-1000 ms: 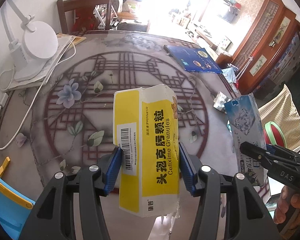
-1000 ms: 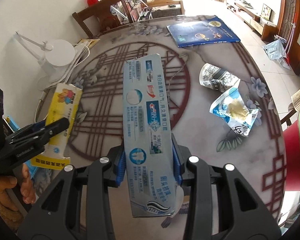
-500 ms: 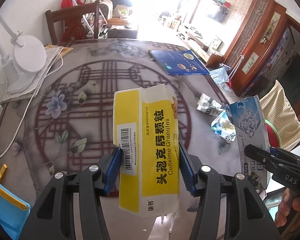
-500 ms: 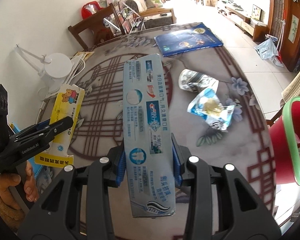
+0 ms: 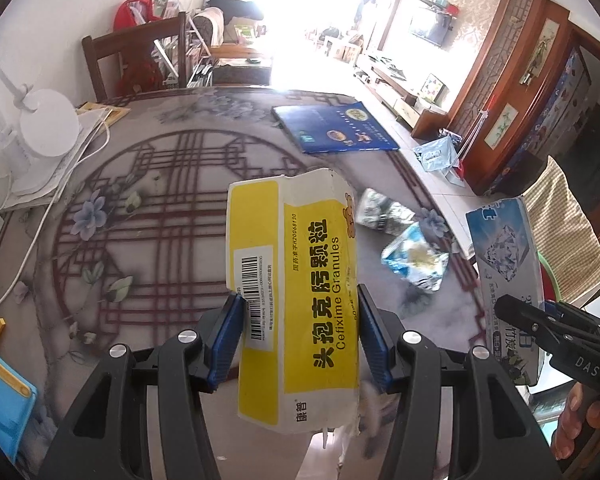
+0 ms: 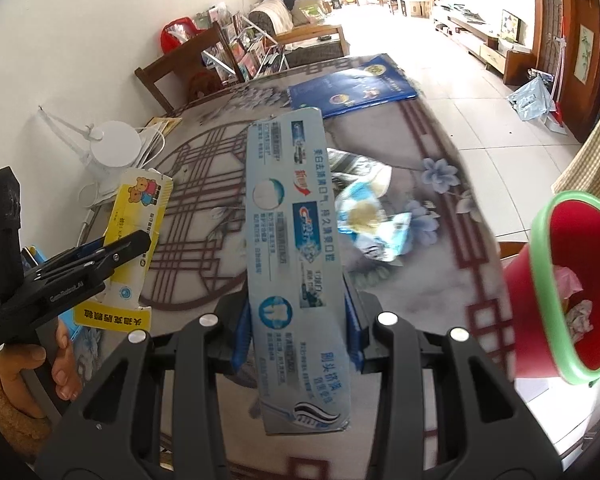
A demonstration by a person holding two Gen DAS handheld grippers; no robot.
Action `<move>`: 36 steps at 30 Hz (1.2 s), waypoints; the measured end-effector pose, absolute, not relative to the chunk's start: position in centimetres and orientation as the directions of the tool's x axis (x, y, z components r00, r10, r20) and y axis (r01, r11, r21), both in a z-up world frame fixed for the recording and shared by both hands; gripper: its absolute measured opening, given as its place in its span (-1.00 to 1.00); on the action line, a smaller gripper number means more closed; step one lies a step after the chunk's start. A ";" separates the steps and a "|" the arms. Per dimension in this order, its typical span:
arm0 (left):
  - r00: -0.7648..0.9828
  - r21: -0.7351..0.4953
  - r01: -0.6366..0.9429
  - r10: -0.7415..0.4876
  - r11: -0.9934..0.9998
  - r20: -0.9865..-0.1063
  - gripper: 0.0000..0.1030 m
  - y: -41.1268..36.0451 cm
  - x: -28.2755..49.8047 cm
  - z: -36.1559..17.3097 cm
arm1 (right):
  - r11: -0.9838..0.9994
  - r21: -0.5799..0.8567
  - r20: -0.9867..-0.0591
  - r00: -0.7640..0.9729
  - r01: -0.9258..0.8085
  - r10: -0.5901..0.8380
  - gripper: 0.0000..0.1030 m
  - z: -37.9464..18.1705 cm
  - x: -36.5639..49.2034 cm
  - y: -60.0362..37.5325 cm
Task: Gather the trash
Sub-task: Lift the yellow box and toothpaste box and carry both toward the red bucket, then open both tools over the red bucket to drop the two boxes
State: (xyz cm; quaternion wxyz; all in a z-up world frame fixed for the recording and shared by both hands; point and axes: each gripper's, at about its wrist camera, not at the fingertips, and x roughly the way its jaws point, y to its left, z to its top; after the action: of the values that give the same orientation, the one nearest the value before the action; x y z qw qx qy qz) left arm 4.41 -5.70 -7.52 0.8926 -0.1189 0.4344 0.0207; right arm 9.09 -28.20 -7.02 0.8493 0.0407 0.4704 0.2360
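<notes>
"Cefixime Granules" box point(image 5: 300, 300) clamped in left gripper point(image 5: 300, 340); toothpaste carton's point(image 6: 296, 264) print blurred.

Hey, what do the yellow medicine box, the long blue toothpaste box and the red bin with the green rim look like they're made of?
Yellow medicine box: thin printed cardboard, semi-matte; its top edge is torn and shows a white core.
Long blue toothpaste box: glossy coated cardboard, judging by the sheen and crisp folded edges.
Red bin with the green rim: probably moulded plastic, with smooth, even colour and a rounded lip.
</notes>
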 end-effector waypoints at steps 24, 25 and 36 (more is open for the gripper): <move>0.622 -0.237 0.056 -0.220 0.970 -0.752 0.00 -23.1 8.7 -5.6 | 0.933 0.317 -0.763 0.539 -0.168 0.357 -0.28 -6.9 9.3 -45.8; 0.617 -0.239 0.081 -0.237 0.968 -0.751 0.01 -24.2 9.1 -5.5 | 0.936 0.319 -0.762 0.548 -0.148 0.346 -0.28 -6.9 9.2 -46.8; 0.491 -0.284 0.320 -0.414 0.904 -0.767 0.04 -36.3 13.1 -6.4 | 0.938 0.339 -0.759 0.609 0.068 0.230 -0.28 -7.4 9.1 -57.1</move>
State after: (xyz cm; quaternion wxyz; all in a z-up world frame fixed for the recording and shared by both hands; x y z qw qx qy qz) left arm 13.06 -36.29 -6.43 0.8618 -0.0516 0.4575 -0.2130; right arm 9.13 -57.07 -7.43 0.8807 0.1693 0.4400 0.0461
